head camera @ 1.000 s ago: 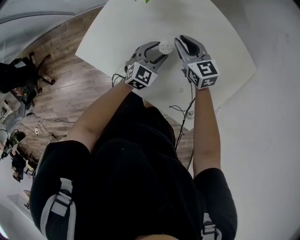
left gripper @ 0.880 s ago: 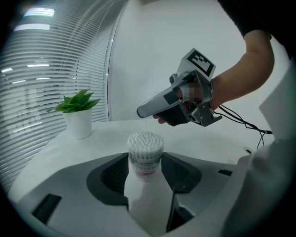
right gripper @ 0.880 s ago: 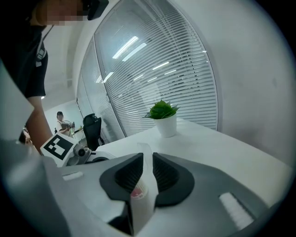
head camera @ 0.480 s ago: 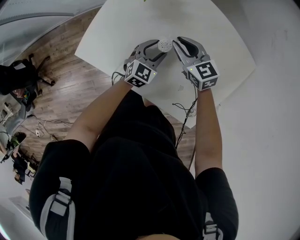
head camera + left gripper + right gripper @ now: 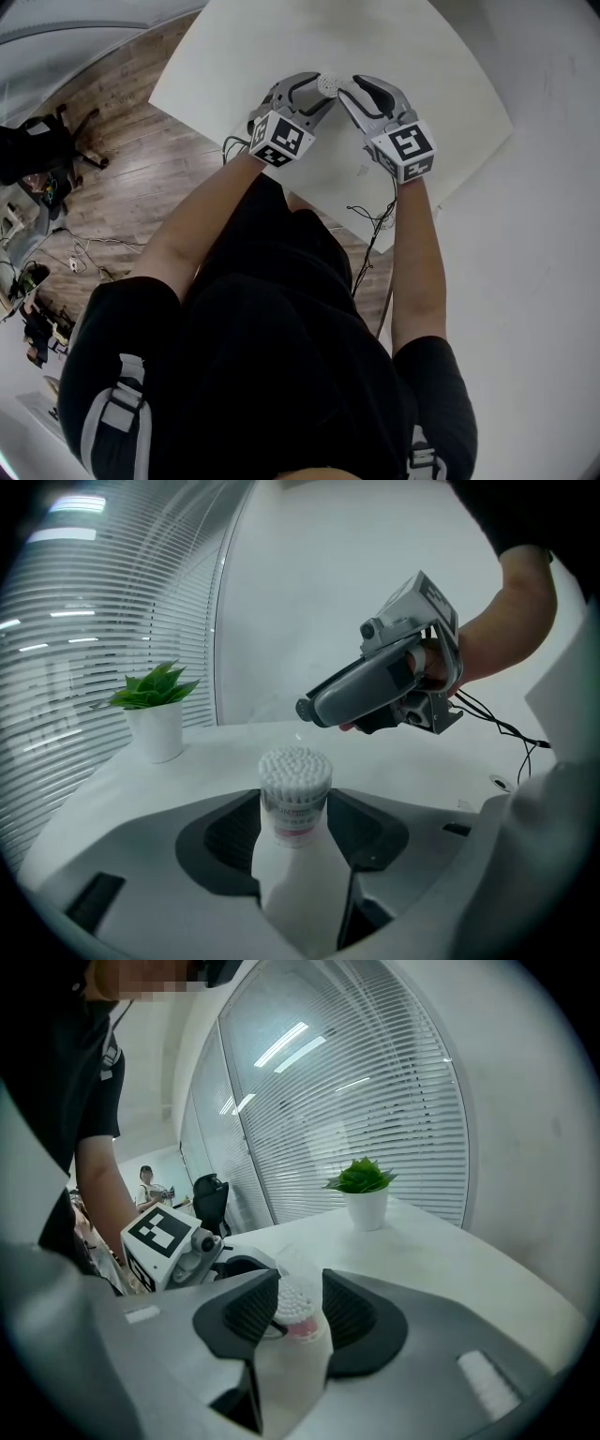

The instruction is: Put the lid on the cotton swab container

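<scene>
The cotton swab container is one small clear plastic cylinder, packed so that the fluffy white swab tips make a bumpy, domed top, with a pinkish printed band round its wall. It stands upright over the middle of the table, between the tips of the two grippers. The left gripper is clamped on its lower part, one dark ribbed pad on each side. The right gripper comes at it from the right, with its tip just above and beyond the swab tips. Its two jaws stand apart and have just been opening, and they frame the swab tips. Between them a single faint, glassy lid shows over the tips. Whether it is fully seated I cannot tell, as it is nearly invisible against the white.

Both grippers have smooth grey moulded shells. Each carries one cube with black-and-white square markers, two in all: the left cube and the right cube. The table is one flat, matt white slab. At its far left stands one potted plant, spiky green leaves in a plain white pot. Thin black cables hang at the near edge. Beyond the table on the left are plank flooring and one black chair
</scene>
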The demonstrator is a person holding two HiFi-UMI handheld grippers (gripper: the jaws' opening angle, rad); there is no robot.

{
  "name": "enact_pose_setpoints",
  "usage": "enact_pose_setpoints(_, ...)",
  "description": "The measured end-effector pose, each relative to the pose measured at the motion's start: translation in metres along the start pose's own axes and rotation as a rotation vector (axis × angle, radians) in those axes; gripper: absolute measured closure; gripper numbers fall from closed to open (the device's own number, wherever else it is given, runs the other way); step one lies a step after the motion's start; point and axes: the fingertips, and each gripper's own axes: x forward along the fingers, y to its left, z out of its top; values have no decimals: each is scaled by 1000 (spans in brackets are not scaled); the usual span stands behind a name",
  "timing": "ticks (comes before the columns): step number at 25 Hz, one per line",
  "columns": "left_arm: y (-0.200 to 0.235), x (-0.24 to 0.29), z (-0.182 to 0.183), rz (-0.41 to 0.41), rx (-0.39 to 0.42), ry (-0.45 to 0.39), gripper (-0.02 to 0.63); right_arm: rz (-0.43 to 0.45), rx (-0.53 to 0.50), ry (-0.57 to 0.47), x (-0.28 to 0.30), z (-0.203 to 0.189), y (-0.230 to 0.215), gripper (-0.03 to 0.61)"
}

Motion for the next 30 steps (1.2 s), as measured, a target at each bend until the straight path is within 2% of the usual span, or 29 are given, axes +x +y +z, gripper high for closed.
enact_pose_setpoints(4,0,-1,-1,8,-4,-3,390,4,-71,49,1,-9,11,412)
enact_pose_setpoints(8,1,-1,-3,13,4,-2,390,6,-96,72,4,-18,19,413)
enact_pose_setpoints(18,1,-3,-3,28,-1,-8,390,-16,67,-2,-1,-18,7,413)
enact_pose_setpoints(30,2,-6,0,27,0,-15,390,-1,25,48,11,-20,19,417)
